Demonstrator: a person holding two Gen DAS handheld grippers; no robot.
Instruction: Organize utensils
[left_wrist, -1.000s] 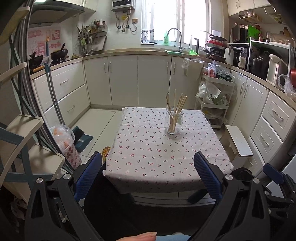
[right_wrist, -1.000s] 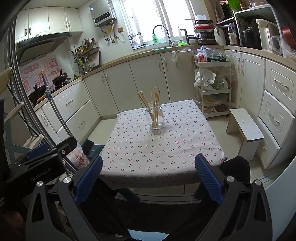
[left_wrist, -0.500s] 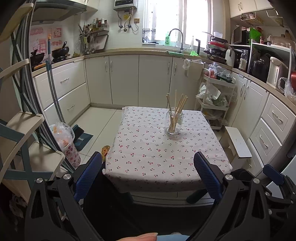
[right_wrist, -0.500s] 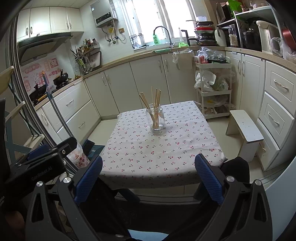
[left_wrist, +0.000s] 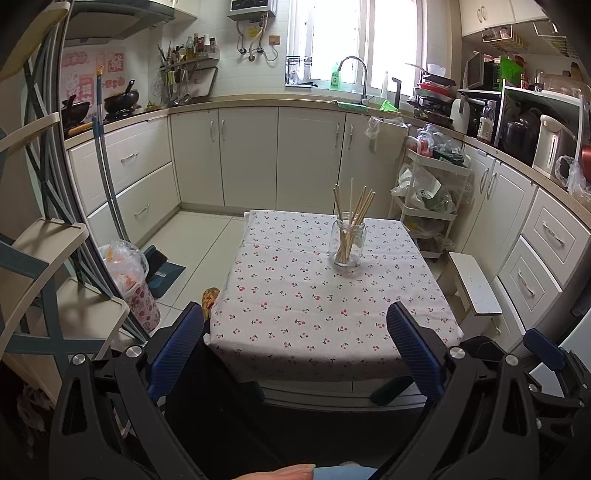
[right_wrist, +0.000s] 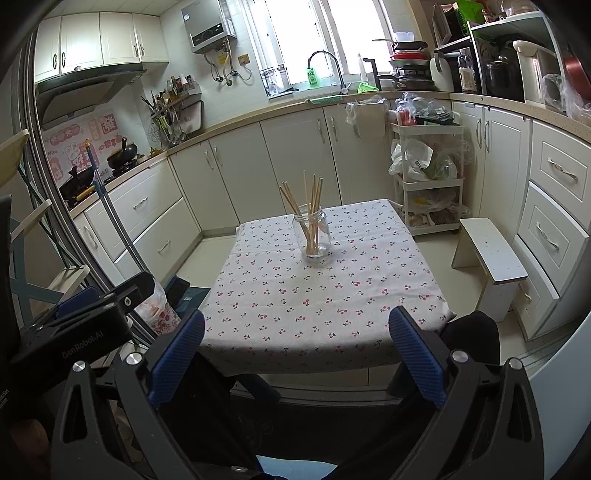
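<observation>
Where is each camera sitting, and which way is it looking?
Left wrist: rides on the open left gripper, short of the table's near edge, facing the jar of chopsticks; a fingertip shows below.
Right wrist: rides on the open right gripper, facing the same way; the left gripper's body shows at its left.
Shared: table, jar, chopsticks, white stool, sink tap.

This is a home kitchen. Cream cabinets (left_wrist: 247, 155) run under an L-shaped worktop with a sink tap (left_wrist: 352, 74) below the window (left_wrist: 354, 33). Black woks (right_wrist: 122, 153) sit on the stove beneath a range hood (right_wrist: 81, 96), a water heater (right_wrist: 208, 24) hangs on the tiled wall, and a trolley (right_wrist: 426, 177) holds bagged groceries.
</observation>
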